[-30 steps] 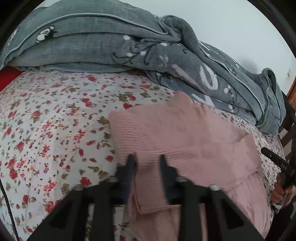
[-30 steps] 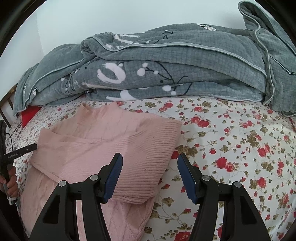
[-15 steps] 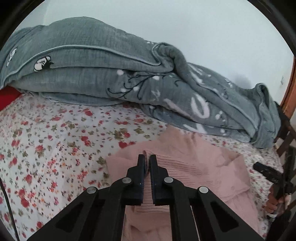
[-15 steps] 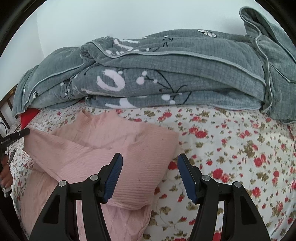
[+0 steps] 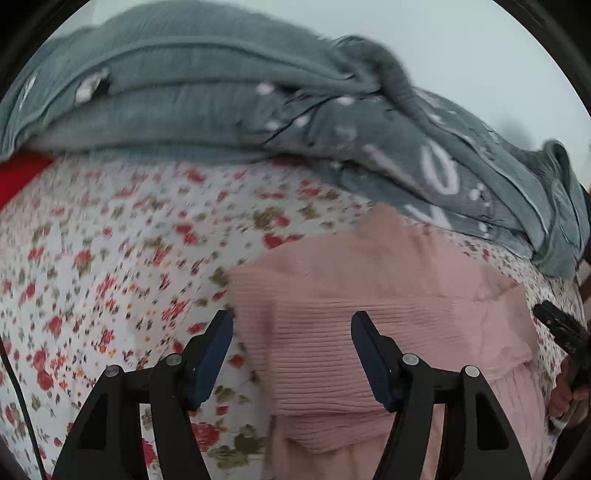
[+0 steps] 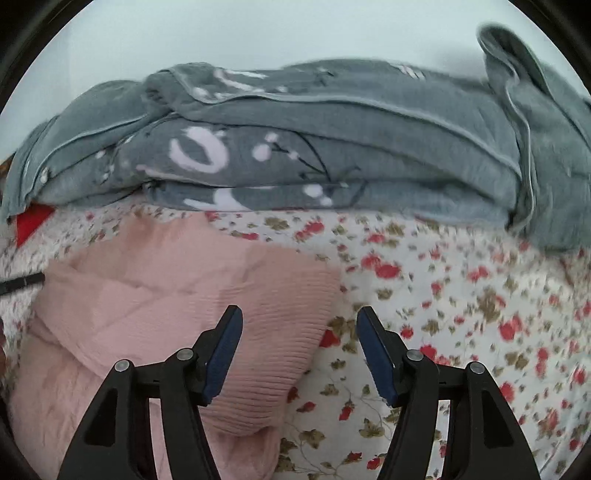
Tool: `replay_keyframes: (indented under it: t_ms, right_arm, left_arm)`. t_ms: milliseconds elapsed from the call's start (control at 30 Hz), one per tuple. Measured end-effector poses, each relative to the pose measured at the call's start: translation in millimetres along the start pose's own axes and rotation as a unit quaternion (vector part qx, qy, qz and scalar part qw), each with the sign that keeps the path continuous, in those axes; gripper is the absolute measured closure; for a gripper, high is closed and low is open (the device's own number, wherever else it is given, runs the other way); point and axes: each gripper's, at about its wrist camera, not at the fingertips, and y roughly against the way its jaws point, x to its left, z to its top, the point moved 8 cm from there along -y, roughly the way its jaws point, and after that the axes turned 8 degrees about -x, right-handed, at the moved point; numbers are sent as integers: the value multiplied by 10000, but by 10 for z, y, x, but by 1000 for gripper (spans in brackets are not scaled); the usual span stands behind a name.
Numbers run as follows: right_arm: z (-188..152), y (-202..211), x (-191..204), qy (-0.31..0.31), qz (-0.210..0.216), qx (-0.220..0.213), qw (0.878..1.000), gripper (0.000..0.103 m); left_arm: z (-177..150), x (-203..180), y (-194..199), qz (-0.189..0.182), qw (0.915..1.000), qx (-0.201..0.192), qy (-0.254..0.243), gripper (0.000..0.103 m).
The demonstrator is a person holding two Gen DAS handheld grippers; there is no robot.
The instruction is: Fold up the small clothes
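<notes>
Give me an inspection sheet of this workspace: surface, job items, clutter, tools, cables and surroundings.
Surface: white bedsheet with red flower print, covering the bed.
Job's things: pink ribbed knit sweater, partly folded, lying flat on the sheet.
Clutter: folded grey quilt with white pattern behind the sweater; red fabric sticking out under the quilt's end.
Grippers: left tool open, holding nothing, fingers straddling the sweater's edge; right tool open, holding nothing, over the sweater's other edge.
Cables: thin black cable at the left wrist view's edge.
Surroundings: pale plain wall behind the quilt.
</notes>
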Motion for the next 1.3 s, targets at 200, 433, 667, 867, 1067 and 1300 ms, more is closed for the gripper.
replay_keyframes:
  t_ms: [200,433,667,867,1067,1300]
  right_arm:
    - [-200,-25,-13,570,-702,431,9950,41]
    - [-245,797,23,578,-663,-28,9961,39]
    - [-684,1381,127,213,-341,11,9992,39]
    - [-1146,1683,192,-179,-41,347,9992,65]
    - [-1625,1993,260,-561,405,576,9959,78]
    - [-2032,2304,456,-688,887,656,9915,78]
  left_arm:
    - [-328,-10,-50,427,9973,546,-240,38]
    - [-515,73,548,333,9990,306,-50,38]
    - [-932,-40,993,149,9994,317,66,38]
    - [-1459,-71,1307,-108,9982,546,230,38]
    - [-1966,-81,1634,-551,9936,691,701,38]
    - [-2440,-234,1820,-839,9882,1083,687,38]
